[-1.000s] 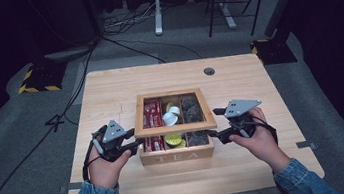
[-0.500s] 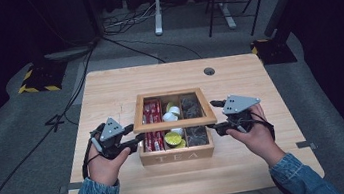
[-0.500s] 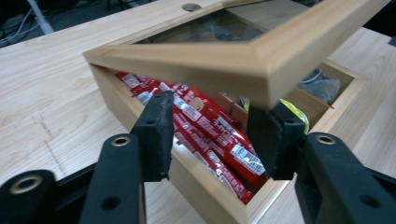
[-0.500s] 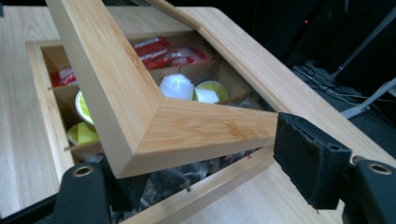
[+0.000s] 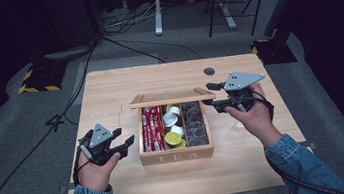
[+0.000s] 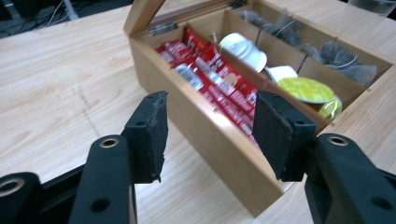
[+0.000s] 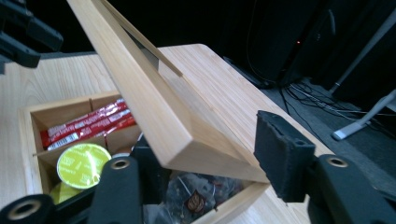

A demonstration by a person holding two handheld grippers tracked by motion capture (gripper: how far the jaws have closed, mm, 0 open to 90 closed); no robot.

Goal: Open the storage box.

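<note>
Wooden box marked "TEA"; left claw spread, empty, right claw straddling lid, just closing.

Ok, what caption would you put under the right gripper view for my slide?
Right tool lifting the lid of the tea box, red packets inside.

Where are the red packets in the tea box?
In the high view, the red foil packets fill the left compartment of the open wooden tea box, beside the white and yellow-green round capsules.
</note>
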